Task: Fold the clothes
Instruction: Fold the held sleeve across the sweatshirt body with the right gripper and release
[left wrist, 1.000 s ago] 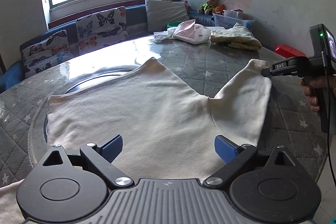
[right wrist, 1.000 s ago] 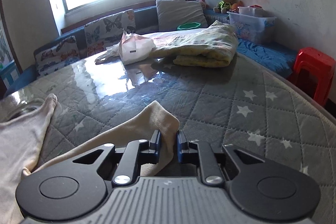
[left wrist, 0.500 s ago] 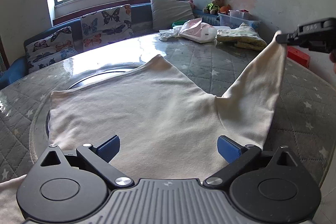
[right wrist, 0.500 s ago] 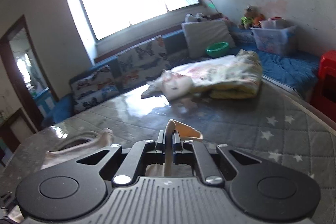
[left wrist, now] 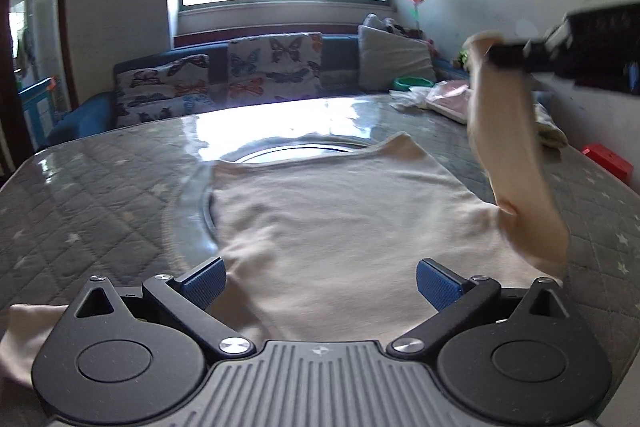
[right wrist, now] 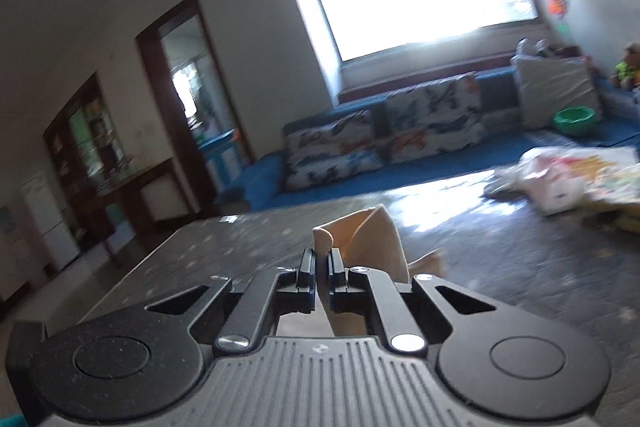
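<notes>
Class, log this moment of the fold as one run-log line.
right claw: shut on sleeve, lifted | left claw: open over shirt | fold: not done

Right claw [left wrist: 516, 57]: motion-blurred in the left wrist view, its body cut by the right edge.
Sleeve [left wrist: 516, 155]: tip hidden inside that claw; edges smeared.
Shirt [left wrist: 340, 227]: near hem hidden under the left claw [left wrist: 320, 281] body.
Bundle [right wrist: 580, 179] at the counter [right wrist: 500, 239] far edge: blurred, cut by the right edge; contents unclear.
Toy [right wrist: 628, 67] right of the sofa: too blurred to identify.
</notes>
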The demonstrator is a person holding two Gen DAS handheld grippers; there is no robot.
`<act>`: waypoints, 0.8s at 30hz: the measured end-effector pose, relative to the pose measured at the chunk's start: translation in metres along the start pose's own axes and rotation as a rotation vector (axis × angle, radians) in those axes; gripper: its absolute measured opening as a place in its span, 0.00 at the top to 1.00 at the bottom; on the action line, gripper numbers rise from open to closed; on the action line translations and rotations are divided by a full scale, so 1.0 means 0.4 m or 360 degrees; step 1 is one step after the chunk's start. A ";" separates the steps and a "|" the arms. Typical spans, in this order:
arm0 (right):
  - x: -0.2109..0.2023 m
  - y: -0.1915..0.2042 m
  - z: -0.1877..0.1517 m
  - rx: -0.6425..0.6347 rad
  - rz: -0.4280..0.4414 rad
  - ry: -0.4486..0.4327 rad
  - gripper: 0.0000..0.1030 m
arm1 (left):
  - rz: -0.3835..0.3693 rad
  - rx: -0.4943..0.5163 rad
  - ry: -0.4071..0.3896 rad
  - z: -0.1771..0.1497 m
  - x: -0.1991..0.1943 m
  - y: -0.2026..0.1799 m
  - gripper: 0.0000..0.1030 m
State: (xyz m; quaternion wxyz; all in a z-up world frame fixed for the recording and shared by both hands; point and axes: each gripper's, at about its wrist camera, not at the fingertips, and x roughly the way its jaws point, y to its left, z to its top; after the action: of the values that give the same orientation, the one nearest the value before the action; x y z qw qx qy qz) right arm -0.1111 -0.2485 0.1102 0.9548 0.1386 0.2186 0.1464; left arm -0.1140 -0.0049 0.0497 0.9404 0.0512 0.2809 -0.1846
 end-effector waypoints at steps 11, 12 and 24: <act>0.166 0.109 -0.146 -0.0060 0.0139 0.0376 0.89 | 0.0084 -0.0105 -0.0038 -0.014 -0.036 0.089 0.00; 0.157 0.097 -0.148 -0.0068 0.0123 0.0386 0.89 | 0.0080 -0.0107 -0.0040 -0.012 -0.035 0.087 0.00; 0.056 -0.050 -0.173 -0.0167 -0.0067 0.0505 0.56 | -0.0196 -0.0006 -0.0065 0.025 0.016 -0.029 0.19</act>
State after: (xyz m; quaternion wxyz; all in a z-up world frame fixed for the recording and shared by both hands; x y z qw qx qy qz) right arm -0.1192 -0.2455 0.0353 0.9171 0.0590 0.3614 0.1575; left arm -0.1086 -0.0197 0.0546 0.9329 0.0282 0.2646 -0.2427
